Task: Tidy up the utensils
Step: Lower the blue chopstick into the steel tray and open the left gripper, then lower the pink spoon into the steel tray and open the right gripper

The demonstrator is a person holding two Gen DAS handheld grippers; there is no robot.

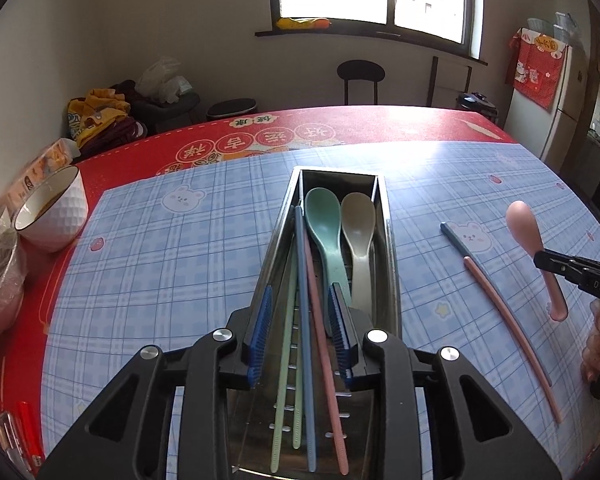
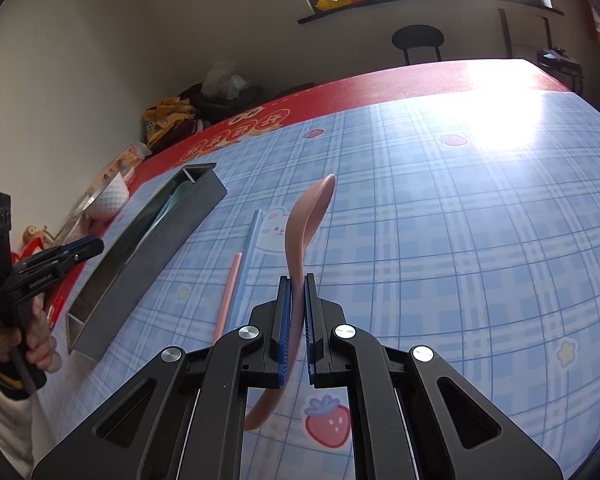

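Note:
A long metal tray (image 1: 392,248) lies on the blue checked mat. It holds a green spoon (image 1: 320,220), a beige spoon (image 1: 358,224), pale green chopsticks (image 1: 285,360), a blue chopstick (image 1: 305,320) and a pink chopstick (image 1: 326,360). My left gripper (image 1: 300,290) hovers open over the tray's near end; the chopsticks lie below its gap, untouched by the pads. My right gripper (image 2: 298,280) is shut on a pink spoon (image 2: 304,220), held above the mat with its bowl pointing away. A loose blue chopstick (image 2: 252,240) and a pink one (image 2: 230,288) lie on the mat between tray and spoon.
A white bowl (image 1: 56,208) stands at the mat's left edge on the red tablecloth (image 1: 140,152), beside plastic-wrapped items and a snack box. Red pens (image 1: 28,432) lie at the near left. A person's hand (image 2: 36,344) holds the left gripper (image 2: 84,248). Chairs stand beyond the table.

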